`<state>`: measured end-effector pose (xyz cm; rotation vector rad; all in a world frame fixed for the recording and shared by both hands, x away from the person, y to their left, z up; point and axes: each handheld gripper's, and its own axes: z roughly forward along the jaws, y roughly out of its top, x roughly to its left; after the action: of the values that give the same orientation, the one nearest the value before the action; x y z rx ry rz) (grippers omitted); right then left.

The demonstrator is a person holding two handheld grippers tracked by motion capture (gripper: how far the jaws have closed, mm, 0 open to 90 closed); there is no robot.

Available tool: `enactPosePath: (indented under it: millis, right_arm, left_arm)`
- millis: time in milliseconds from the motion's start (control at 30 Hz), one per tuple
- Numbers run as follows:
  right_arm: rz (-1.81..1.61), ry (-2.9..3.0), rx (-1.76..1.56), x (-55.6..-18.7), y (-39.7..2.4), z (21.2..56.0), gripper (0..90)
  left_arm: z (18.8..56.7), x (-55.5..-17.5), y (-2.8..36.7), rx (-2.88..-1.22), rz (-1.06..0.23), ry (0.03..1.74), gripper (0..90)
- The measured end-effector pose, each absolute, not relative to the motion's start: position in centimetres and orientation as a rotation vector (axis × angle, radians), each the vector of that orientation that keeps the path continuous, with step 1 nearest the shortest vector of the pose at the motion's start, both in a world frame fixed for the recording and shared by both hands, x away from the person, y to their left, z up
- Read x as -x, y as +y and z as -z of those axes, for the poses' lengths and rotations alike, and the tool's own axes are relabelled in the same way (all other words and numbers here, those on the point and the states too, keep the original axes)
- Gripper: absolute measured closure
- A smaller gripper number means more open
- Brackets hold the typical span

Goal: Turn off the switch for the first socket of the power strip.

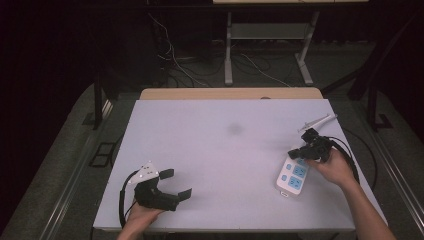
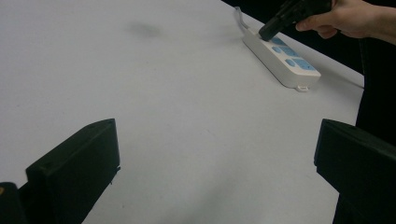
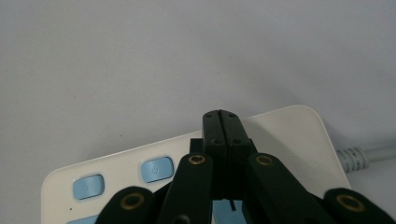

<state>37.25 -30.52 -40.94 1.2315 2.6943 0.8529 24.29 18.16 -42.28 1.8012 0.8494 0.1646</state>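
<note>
Right gripper [image 3: 222,116] fully closed, empty, tips over power strip [image 1: 292,176] near table's [image 1: 210,150] right edge; left gripper [image 1: 176,183] wide open, empty; risk: off-centre press skidding strip toward edge.

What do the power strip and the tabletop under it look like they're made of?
Power strip: most likely moulded plastic, with a smooth white shell, rounded corners, a slight sheen and light blue plastic-looking buttons. Its cable looks like grey rubbery sheathing with a ribbed collar. Tabletop: matte pale grey sheet with no glare, perhaps foam board or laminate; I can't say which.
</note>
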Motion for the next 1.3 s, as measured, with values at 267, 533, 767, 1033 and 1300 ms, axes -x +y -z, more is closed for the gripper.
enactPosePath:
  millis: [267,533,767,1033,1300]
  right_arm:
    - [-0.848,2.691,-1.239,-37.3,-30.6,41.0,90.0]
    - [-0.889,2.707,-1.248,-37.6,-30.9,41.1,90.0]
    - [-0.891,2.718,-1.279,-37.9,-30.9,41.0,90.0]
    - [-0.930,2.687,-1.291,-37.9,-31.6,40.2,90.0]
    - [-1.030,2.636,-1.305,-37.8,-32.6,38.8,90.0]
  left_arm:
    - [42.3,-24.3,18.1,-1.805,-0.163,0.843,0.0]
    - [42.4,-24.4,18.0,-1.814,-0.159,0.844,0.0]
    - [42.5,-24.6,18.1,-1.815,-0.156,0.850,0.0]
    - [42.4,-24.5,18.1,-1.813,-0.158,0.848,0.0]
    - [42.5,-24.5,18.1,-1.816,-0.158,0.850,0.0]
